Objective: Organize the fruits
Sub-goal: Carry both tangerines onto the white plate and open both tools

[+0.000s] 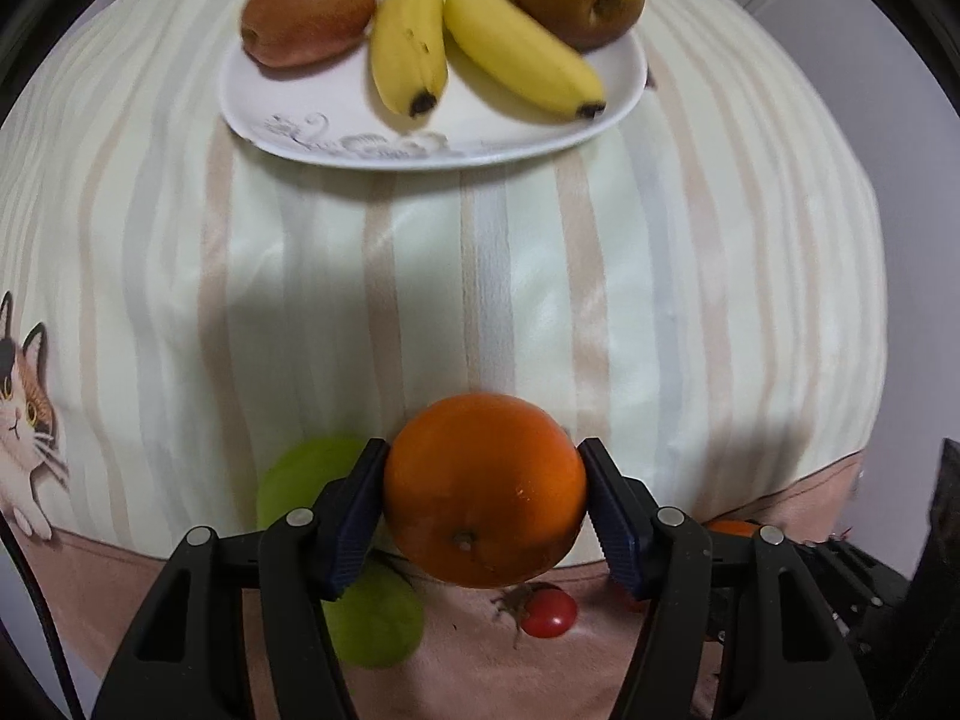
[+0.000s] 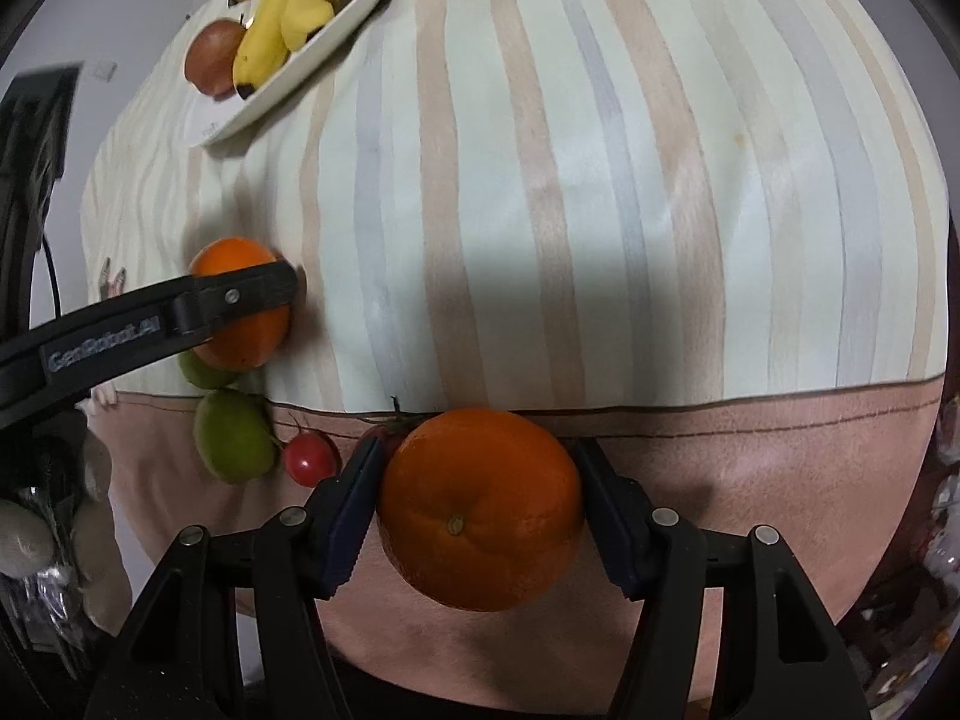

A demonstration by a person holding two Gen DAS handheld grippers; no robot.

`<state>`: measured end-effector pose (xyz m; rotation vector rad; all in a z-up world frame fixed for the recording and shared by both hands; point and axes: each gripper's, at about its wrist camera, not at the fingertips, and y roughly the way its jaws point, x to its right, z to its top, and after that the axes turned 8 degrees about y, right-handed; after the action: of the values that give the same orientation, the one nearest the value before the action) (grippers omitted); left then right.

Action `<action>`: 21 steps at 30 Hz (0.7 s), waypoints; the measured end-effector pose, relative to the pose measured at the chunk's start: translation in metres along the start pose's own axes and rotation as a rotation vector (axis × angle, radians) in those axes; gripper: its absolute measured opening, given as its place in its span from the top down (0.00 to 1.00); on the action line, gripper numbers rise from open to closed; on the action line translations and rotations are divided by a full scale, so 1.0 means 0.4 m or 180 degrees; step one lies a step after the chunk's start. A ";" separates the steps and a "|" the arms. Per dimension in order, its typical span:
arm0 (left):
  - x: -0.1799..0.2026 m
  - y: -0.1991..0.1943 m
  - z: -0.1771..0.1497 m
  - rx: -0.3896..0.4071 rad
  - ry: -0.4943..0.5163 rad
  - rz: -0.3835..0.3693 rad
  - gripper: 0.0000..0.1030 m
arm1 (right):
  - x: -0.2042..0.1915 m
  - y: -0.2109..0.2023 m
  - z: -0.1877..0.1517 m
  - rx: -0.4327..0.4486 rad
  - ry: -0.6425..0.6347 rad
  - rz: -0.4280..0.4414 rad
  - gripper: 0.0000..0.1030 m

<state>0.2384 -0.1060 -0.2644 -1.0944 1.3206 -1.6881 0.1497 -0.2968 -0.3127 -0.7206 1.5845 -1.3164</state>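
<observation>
In the left wrist view an orange (image 1: 480, 516) sits between the blue pads of my left gripper (image 1: 483, 450), and both pads press on its sides. A second orange (image 2: 480, 516) is held the same way in my right gripper (image 2: 478, 447), over the pink border of the cloth. The right wrist view also shows the left gripper's black finger (image 2: 240, 300) lying across the first orange (image 2: 237, 258) at the left. A white plate (image 1: 360, 144) far up the cloth holds two bananas (image 1: 408, 30) and two reddish-brown apples (image 1: 309, 9).
Two green fruits (image 1: 378, 618) and a cherry tomato (image 1: 549, 612) lie on the cloth under the left gripper, near its front edge. The striped tablecloth (image 2: 570, 210) stretches between the grippers and the plate (image 2: 288, 90). Dark equipment stands at the left (image 2: 36, 120).
</observation>
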 end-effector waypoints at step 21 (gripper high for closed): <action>-0.277 -0.164 0.295 0.0161 -0.0566 -0.0344 0.41 | -0.353 -0.154 0.339 0.0750 -0.0600 0.0445 0.36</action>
<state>0.3873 -0.0347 -0.2074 -1.2743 1.1192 -1.6500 0.3223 -0.2463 -0.2142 -0.5598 1.2808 -1.2672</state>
